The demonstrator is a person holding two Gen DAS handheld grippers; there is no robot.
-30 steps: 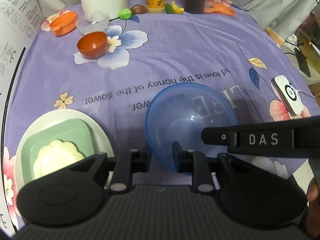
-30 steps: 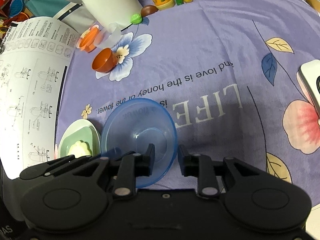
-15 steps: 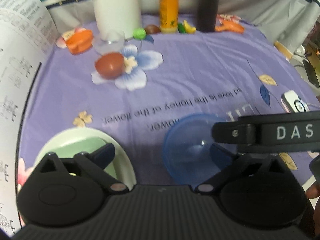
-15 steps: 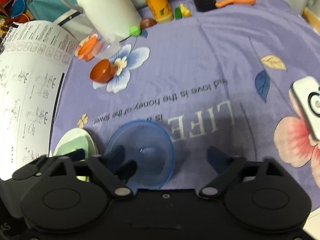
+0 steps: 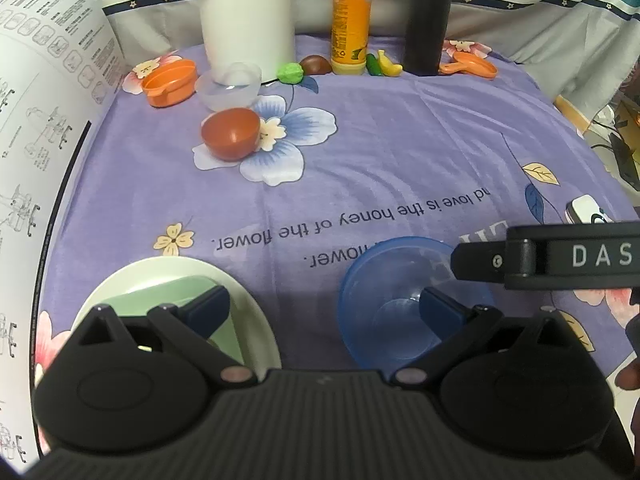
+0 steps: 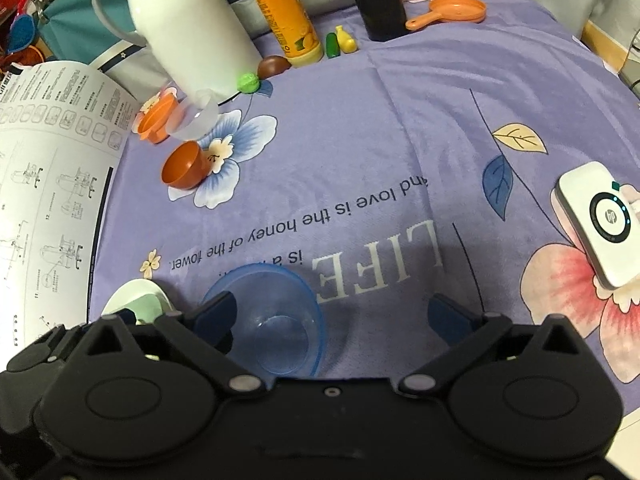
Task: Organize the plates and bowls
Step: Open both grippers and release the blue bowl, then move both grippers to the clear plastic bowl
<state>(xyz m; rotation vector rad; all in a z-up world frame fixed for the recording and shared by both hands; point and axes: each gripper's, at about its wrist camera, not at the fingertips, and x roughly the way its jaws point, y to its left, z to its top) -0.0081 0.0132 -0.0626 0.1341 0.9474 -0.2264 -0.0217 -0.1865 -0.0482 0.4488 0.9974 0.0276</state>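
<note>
Left wrist view: my left gripper [image 5: 324,308] hung wide open and held nothing, one finger over the white plate [image 5: 256,308], the other over the blue bowl [image 5: 360,280]. The bowl sat upright on the purple cloth of the counter [image 5: 400,152], just right of that plate, which carried a green square dish [image 5: 168,292]. Right wrist view showed my right gripper [image 6: 332,312] spread just as wide and empty, its left finger above the bowl's rim. Farther back, a red-brown bowl [image 5: 230,133] lay tipped beside a clear one [image 5: 228,88] and an orange cup [image 5: 170,82].
</note>
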